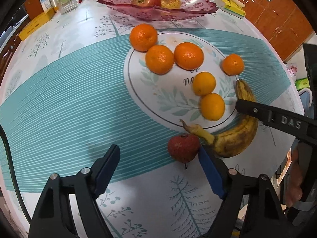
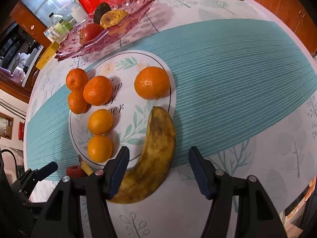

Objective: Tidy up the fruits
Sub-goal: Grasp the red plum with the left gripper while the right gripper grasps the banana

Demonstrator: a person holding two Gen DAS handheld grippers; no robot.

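A spotted banana (image 2: 158,144) lies curved along the near rim of a round white leaf-print mat (image 2: 126,99). My right gripper (image 2: 158,168) hangs open over the banana's middle, with its left finger in front of the peel and its right finger clear of it. A red strawberry-like fruit (image 1: 183,148) sits by the banana's stem (image 1: 198,130). My left gripper (image 1: 158,158) is open around it, and the fruit rests close to the blue right pad (image 1: 210,170). Several oranges (image 1: 159,59) and two smaller yellow-orange citrus (image 1: 204,83) lie on the mat.
A pink glass tray (image 1: 178,10) at the back holds a red apple (image 1: 145,0), a yellowish fruit and a dark avocado. Bottles, a glass jar (image 1: 67,0) and yellow boxes stand back left, and tissue packs back right. The table's edge curves close on the right.
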